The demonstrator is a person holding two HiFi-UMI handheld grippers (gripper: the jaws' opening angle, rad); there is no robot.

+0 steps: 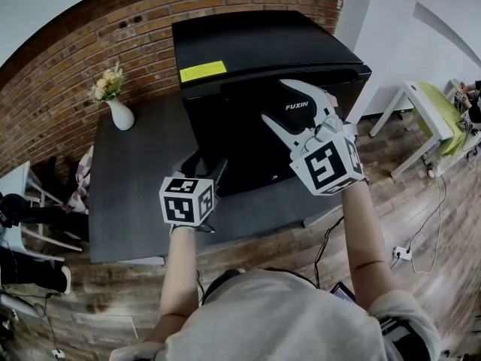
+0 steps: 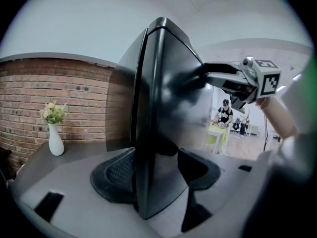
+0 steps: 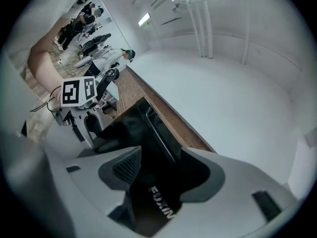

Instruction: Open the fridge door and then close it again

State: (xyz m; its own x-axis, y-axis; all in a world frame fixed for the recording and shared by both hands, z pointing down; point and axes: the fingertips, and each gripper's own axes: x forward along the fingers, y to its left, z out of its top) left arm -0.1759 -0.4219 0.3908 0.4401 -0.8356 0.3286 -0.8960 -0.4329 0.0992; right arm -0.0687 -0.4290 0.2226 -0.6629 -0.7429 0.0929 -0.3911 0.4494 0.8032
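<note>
A black mini fridge stands on a dark table against a brick wall, and its door looks shut. My left gripper is low at the door's left side. In the left gripper view it is open, with the door's upright edge between the jaws. My right gripper sits higher, at the door's upper right by the FUXIN logo. In the right gripper view it is open and straddles that part of the door.
A white vase with flowers stands on the table left of the fridge. A yellow sticker marks the fridge top. A white side table stands at the right, and a power strip with cables lies on the wooden floor.
</note>
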